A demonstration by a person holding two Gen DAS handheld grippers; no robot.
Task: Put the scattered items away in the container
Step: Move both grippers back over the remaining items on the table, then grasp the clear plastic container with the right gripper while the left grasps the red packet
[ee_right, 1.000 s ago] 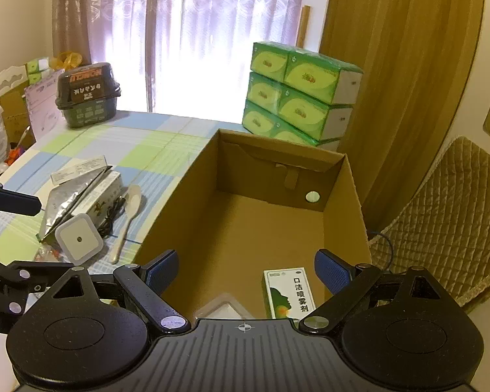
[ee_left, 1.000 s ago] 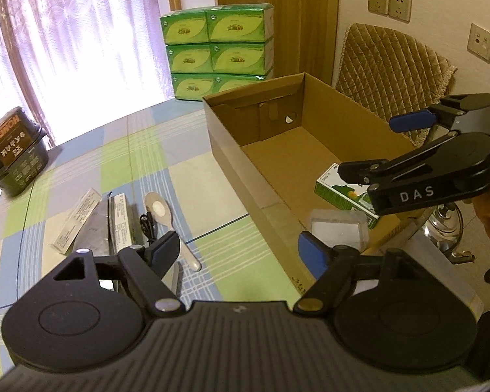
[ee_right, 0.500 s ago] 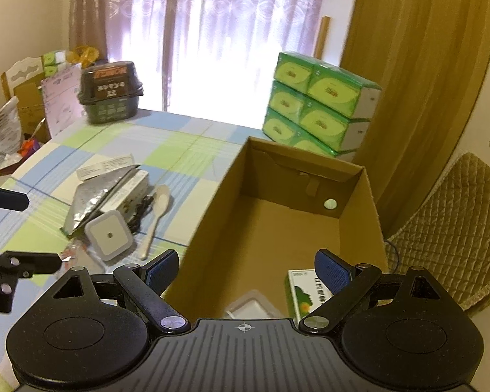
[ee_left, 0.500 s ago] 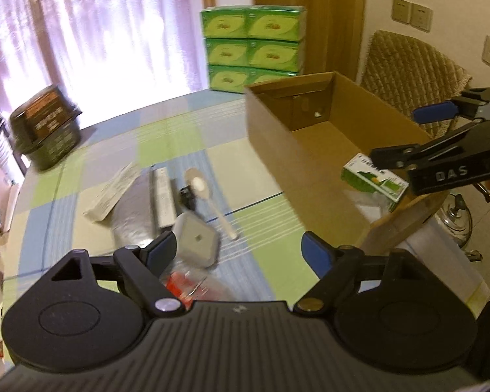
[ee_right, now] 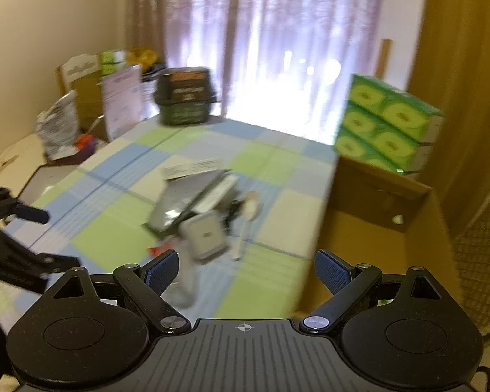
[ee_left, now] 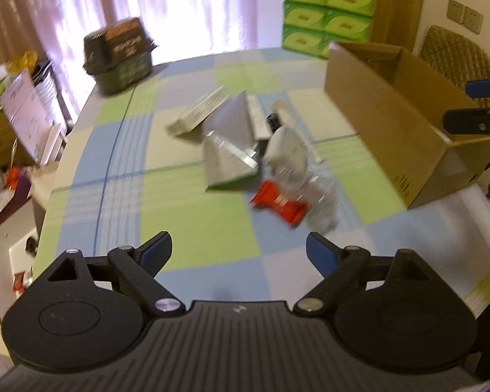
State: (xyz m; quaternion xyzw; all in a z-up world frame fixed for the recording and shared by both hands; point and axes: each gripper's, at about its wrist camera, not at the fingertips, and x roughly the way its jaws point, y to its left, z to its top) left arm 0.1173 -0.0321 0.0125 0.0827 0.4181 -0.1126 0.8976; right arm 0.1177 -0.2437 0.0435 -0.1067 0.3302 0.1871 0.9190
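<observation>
A heap of loose items lies mid-table: a silver foil pouch (ee_left: 228, 150), a flat white carton (ee_left: 199, 114), a grey-white square device (ee_left: 285, 148), a red wrapper (ee_left: 277, 201), a clear plastic bag (ee_left: 323, 205) and a pale spoon (ee_right: 250, 210). The open cardboard box (ee_left: 385, 111) stands at the table's right side. My left gripper (ee_left: 238, 254) hovers open and empty above the near part of the table, short of the heap. My right gripper (ee_right: 246, 269) is open and empty beside the box (ee_right: 385, 228), with the square device (ee_right: 205, 235) just ahead. Both views are blurred.
A dark lidded basket (ee_left: 119, 58) sits at the table's far left corner. Stacked green tissue packs (ee_left: 326, 9) stand behind the box. A quilted chair (ee_left: 457, 55) is at the right. Papers and bags (ee_right: 68, 124) crowd a side shelf on the left.
Both grippers have swung left, away from the box and toward the heap. The box interior with the green-and-white carton has slid out of sight. Both stay open.
</observation>
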